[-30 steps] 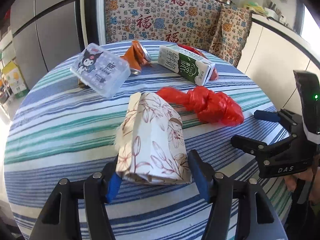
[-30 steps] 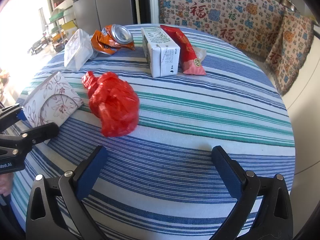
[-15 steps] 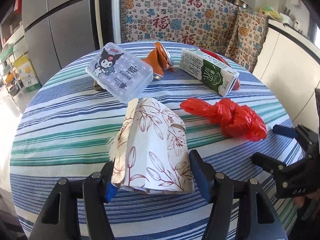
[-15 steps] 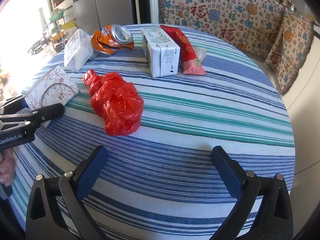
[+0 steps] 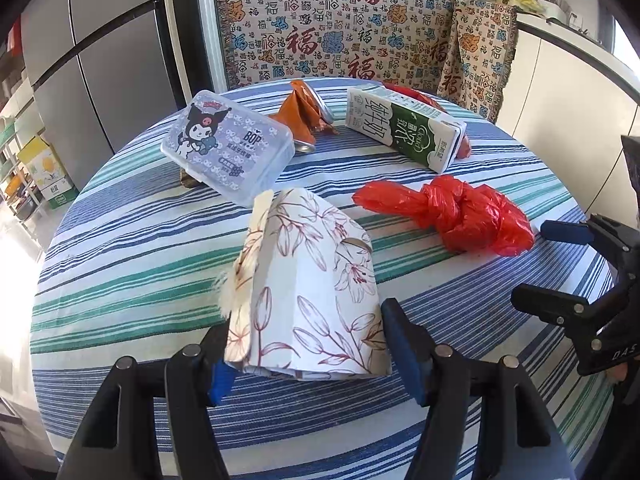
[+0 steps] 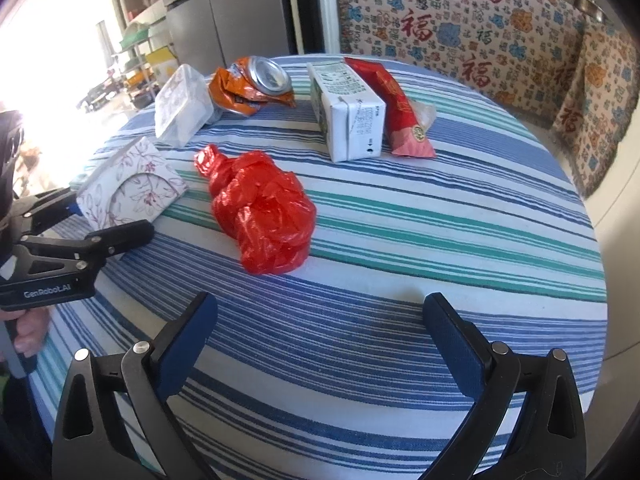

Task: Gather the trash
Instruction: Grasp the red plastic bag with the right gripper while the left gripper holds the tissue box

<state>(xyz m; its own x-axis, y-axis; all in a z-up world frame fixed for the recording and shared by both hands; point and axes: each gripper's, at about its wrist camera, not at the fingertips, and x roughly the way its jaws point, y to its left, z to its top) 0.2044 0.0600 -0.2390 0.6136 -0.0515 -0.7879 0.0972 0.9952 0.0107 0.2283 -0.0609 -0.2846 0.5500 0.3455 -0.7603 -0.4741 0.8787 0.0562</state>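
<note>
My left gripper [image 5: 308, 344] is shut on a floral tissue box [image 5: 308, 292] and holds it tilted up off the striped round table [image 5: 120, 248]; the box also shows in the right wrist view [image 6: 128, 184]. My right gripper [image 6: 320, 332] is open and empty above the table's near edge, and shows at the right of the left wrist view [image 5: 568, 268]. A knotted red plastic bag [image 6: 264, 216] lies in front of it. Further back lie a crushed orange can [image 6: 248, 88], a milk carton [image 6: 348, 116], a red snack wrapper [image 6: 400, 112] and a clear plastic box [image 5: 228, 148].
A patterned cloth covers a bench [image 5: 360, 28] behind the table. A steel fridge [image 5: 100, 64] stands at the back left. White cabinets [image 5: 568, 92] are at the right. Boxes and shelves [image 5: 36, 168] sit on the floor at far left.
My left gripper has lifted the tissue box and drawn it back and left, away from the red bag. My right gripper has stayed still and open.
</note>
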